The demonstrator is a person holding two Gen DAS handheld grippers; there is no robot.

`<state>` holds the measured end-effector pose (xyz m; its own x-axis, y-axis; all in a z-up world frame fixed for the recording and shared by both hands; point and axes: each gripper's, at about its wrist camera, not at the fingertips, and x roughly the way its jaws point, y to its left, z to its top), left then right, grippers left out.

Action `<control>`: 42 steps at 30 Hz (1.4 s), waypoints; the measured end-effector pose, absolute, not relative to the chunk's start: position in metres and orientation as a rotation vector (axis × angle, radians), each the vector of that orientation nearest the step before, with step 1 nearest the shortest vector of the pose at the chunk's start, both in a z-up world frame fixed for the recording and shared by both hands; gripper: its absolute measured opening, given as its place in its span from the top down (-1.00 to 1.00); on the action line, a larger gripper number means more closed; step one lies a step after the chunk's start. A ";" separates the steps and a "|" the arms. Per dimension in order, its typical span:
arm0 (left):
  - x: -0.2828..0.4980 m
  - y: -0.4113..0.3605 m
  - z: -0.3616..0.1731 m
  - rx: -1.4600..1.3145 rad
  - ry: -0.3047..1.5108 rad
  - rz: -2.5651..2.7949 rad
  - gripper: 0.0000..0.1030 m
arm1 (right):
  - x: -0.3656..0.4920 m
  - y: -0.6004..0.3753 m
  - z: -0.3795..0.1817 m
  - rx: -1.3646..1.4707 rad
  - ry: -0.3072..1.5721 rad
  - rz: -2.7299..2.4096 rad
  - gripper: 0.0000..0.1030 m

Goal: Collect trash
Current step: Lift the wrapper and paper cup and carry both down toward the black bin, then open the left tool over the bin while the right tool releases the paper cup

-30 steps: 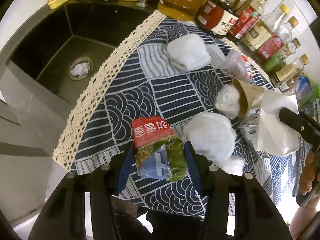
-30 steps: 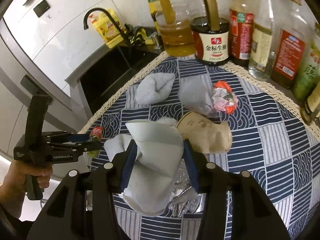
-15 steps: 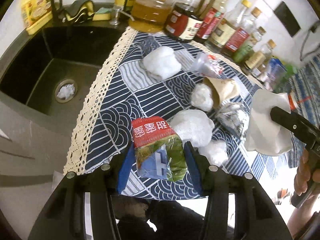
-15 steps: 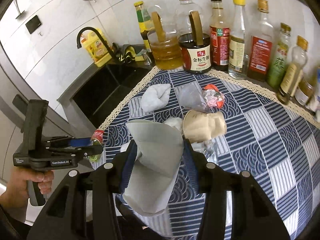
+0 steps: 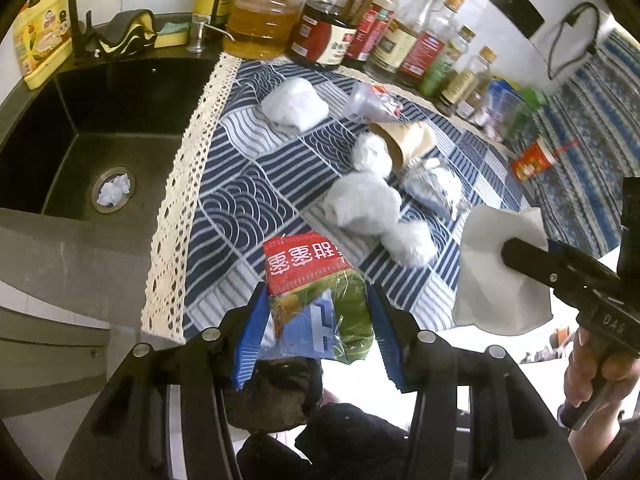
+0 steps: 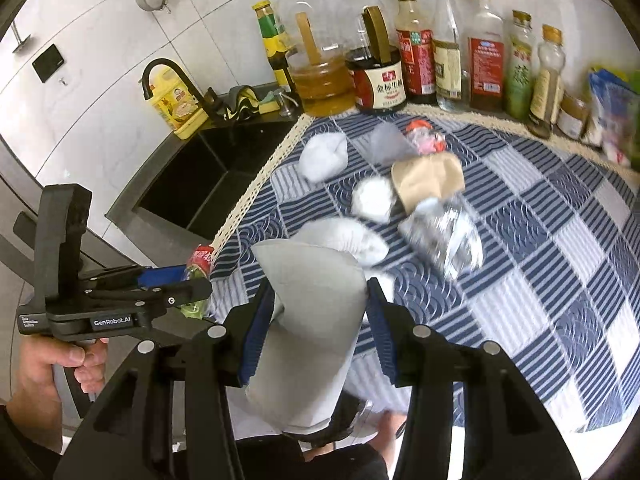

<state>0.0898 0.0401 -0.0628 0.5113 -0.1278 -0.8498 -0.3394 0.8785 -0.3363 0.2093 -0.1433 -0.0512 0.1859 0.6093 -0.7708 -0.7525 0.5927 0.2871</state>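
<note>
My left gripper [image 5: 316,312] is shut on a red and green snack wrapper [image 5: 312,292], held above the near edge of the counter. My right gripper [image 6: 318,312] is shut on a folded white paper sheet [image 6: 312,320], which also shows at the right of the left wrist view as the paper sheet [image 5: 496,276]. In the right wrist view the left gripper [image 6: 196,280] hangs at the left with the wrapper [image 6: 200,258]. Trash lies on the blue patterned cloth [image 6: 540,240]: white tissue wads [image 5: 362,204], a crumpled brown paper cup [image 6: 428,178], crinkled foil [image 6: 444,232] and a clear plastic bag [image 5: 372,98].
A black sink [image 5: 100,120] lies left of the cloth, with a tissue in its drain [image 5: 114,192]. Sauce and oil bottles [image 6: 416,64] line the back wall. A black tap [image 6: 164,68] and a yellow detergent bottle [image 6: 176,108] stand behind the sink. A hand [image 6: 52,364] holds the left gripper.
Both grippers have pulled back from the counter toward its near edge and rolled, each keeping its hold. The trash on the cloth now looks farther away.
</note>
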 end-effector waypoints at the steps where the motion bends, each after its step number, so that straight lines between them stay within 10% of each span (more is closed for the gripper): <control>1: 0.086 0.039 -0.064 -0.503 1.039 0.126 0.06 | 0.202 -0.144 -0.054 -0.163 1.000 0.956 0.08; 42: 0.005 0.012 -0.223 -0.572 1.376 0.038 0.06 | 0.111 -0.149 -0.227 -0.057 1.417 0.810 0.10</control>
<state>0.0049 0.0123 -0.2229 0.2151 -0.3005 -0.9292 -0.3511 0.8640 -0.3607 0.1112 -0.1490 -0.2275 -0.0610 0.4632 -0.8841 -0.5271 0.7373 0.4226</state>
